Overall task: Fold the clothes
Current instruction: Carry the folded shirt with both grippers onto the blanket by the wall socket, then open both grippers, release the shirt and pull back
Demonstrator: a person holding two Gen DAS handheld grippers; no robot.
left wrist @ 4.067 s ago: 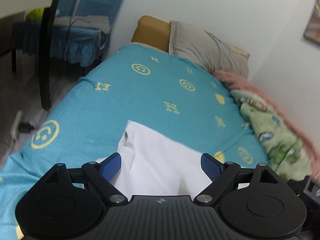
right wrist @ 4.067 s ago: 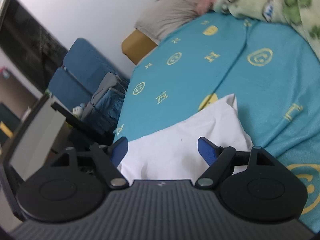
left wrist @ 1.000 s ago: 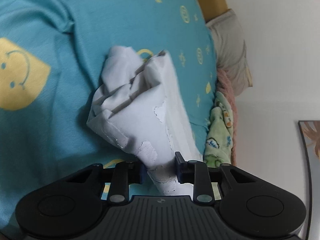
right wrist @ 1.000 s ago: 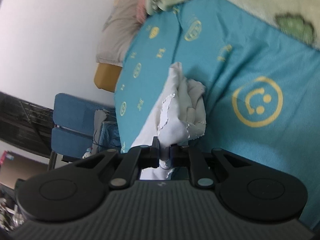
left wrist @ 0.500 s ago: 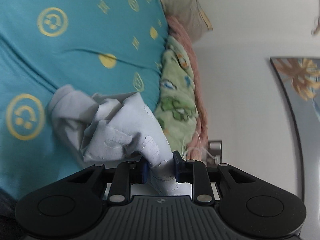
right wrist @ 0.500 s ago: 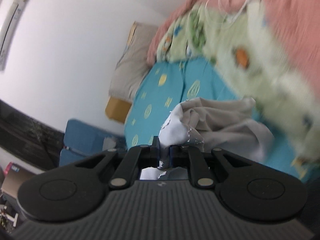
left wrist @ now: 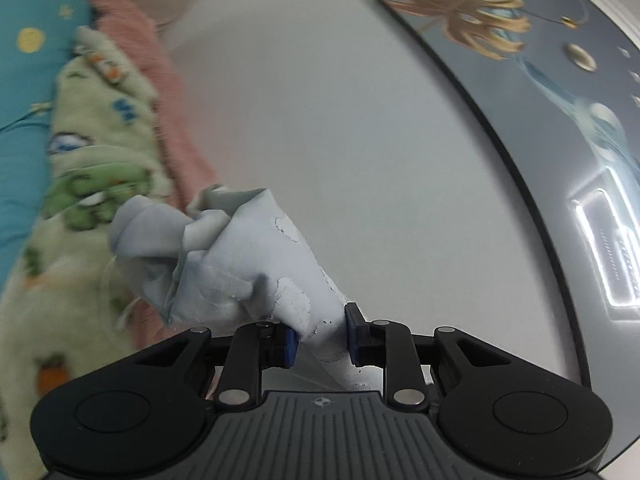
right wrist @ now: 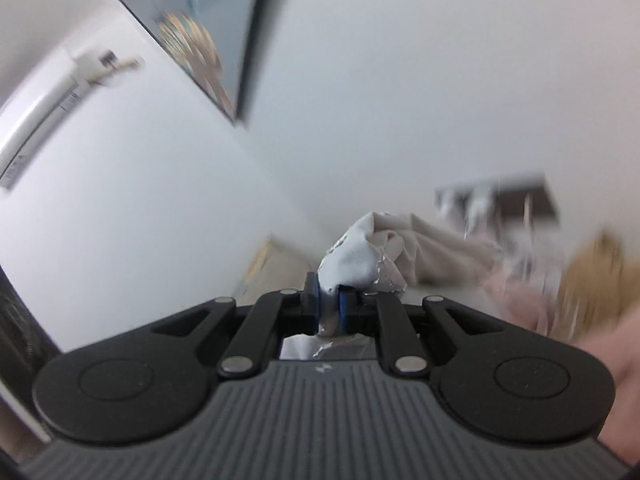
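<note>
Left wrist view shows my left gripper [left wrist: 318, 338] clamped on a bunched white garment [left wrist: 224, 264], lifted toward the wall [left wrist: 340, 120] beside the blankets [left wrist: 80, 160]. My right gripper [right wrist: 329, 306] pinches another edge. I judge this a lift-and-shake step; next I need to spread it flat on the bed.

The left gripper [left wrist: 319, 338] clamps a bunched white garment [left wrist: 224, 264] between its blue fingers [left wrist: 289, 345]. A green blanket [left wrist: 80, 168] lies left, a framed picture [left wrist: 540, 80] hangs right.
</note>
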